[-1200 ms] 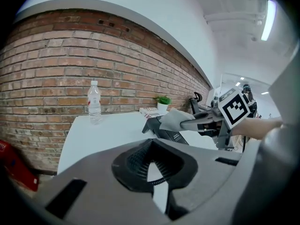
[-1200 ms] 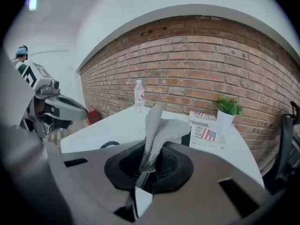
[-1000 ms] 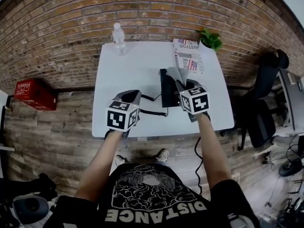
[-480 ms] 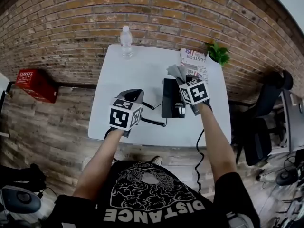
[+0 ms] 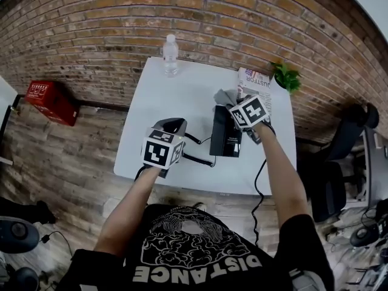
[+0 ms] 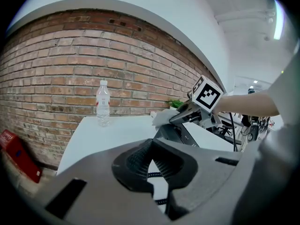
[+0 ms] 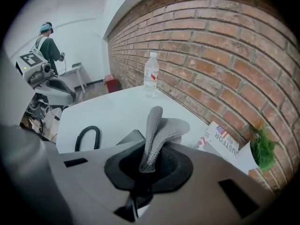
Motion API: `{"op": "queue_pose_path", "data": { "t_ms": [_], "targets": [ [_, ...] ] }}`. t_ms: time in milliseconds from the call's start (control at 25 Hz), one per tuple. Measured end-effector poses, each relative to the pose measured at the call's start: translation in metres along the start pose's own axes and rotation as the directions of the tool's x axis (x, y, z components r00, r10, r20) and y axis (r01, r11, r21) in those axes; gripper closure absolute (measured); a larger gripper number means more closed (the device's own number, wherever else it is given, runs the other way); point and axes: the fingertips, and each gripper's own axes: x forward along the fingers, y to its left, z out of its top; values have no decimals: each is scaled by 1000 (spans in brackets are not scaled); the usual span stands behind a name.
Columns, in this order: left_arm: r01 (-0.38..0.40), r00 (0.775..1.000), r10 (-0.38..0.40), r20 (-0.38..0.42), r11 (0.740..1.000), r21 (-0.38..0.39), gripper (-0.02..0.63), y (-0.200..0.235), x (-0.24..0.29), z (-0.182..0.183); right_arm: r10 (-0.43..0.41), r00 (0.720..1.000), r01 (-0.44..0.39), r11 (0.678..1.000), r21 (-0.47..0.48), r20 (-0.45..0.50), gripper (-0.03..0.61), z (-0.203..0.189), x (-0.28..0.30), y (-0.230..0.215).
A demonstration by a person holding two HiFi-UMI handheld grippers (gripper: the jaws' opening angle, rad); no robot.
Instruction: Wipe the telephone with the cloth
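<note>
A black telephone [image 5: 225, 133] lies on the white table [image 5: 182, 90], its coiled cord [image 5: 197, 159] looping left toward my left gripper [image 5: 170, 125]. My right gripper [image 5: 235, 103] is shut on a grey knitted cloth [image 5: 224, 95], which hangs over the phone's far end. In the right gripper view the cloth [image 7: 157, 132] stands up folded out of the jaws [image 7: 147, 159], with a phone corner [image 7: 131, 137] and the cord [image 7: 86, 137] below. My left gripper [image 6: 150, 149] hovers left of the phone [image 6: 177, 134], pads meeting, nothing seen between them.
A water bottle [image 5: 171, 55] stands at the table's far edge. A newspaper [image 5: 257, 82] and a small green plant [image 5: 287, 76] sit at the far right corner. A red box [image 5: 51, 99] lies on the floor at left, office chairs [image 5: 339, 156] at right. A person [image 7: 47, 43] stands far off.
My right gripper has carried the cloth away from me along the phone to its far end. The left gripper has stayed about where it was. The head view has shifted.
</note>
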Motion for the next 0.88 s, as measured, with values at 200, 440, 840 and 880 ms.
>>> {"op": "queue_pose_path", "data": {
  "t_ms": [200, 440, 840, 880],
  "targets": [
    [-11, 1000, 11, -5, 1000, -8, 608, 6, -2, -3, 22, 1000, -22, 1000, -3, -1, 566, 7, 5, 4],
    [-18, 1000, 18, -12, 1000, -12, 607, 11, -7, -5, 44, 999, -44, 999, 8, 12, 567, 16, 9, 10],
    [-38, 999, 38, -10, 999, -15, 607, 20, -13, -10, 70, 997, -70, 998, -6, 31, 566, 29, 17, 23],
    [-40, 999, 40, -11, 999, -16, 607, 21, -13, -10, 73, 997, -73, 997, -7, 31, 566, 30, 18, 23]
  ]
}}
